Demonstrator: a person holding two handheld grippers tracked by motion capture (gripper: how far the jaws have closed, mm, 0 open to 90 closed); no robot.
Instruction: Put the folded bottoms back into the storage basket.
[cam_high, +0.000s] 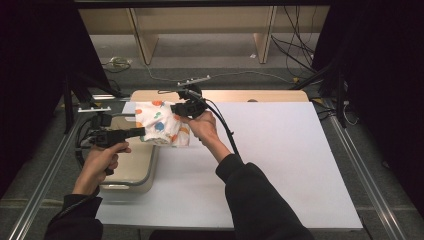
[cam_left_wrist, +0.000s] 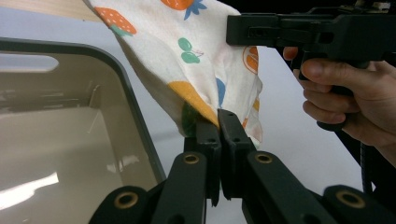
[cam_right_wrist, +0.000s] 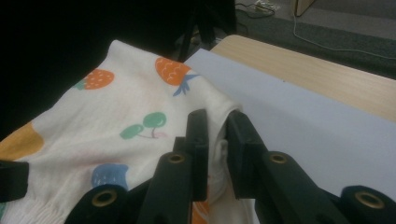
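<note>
Above the beige bin (cam_high: 131, 172), both tongs pinch the fruit-print cloth (cam_high: 161, 123).

High view: it looks from above the person's side, forward and down. It is far off. The whole counter (cam_high: 280, 165) shows, with floor behind at the top of the frame.
Left gripper view: it rides on the left gripper (cam_left_wrist: 218, 122). It looks along the jaws from very near. The cloth (cam_left_wrist: 187, 60) is at upper middle and the tub (cam_left_wrist: 135, 112) at left.
Right gripper view: it rides on the right gripper (cam_right_wrist: 217, 122). It looks along its jaws, very near too.
Shared part: all three views see the cloth (cam_high: 161, 125) (cam_right_wrist: 116, 116). The left gripper view also sees the right gripper (cam_left_wrist: 243, 29) at upper right.
</note>
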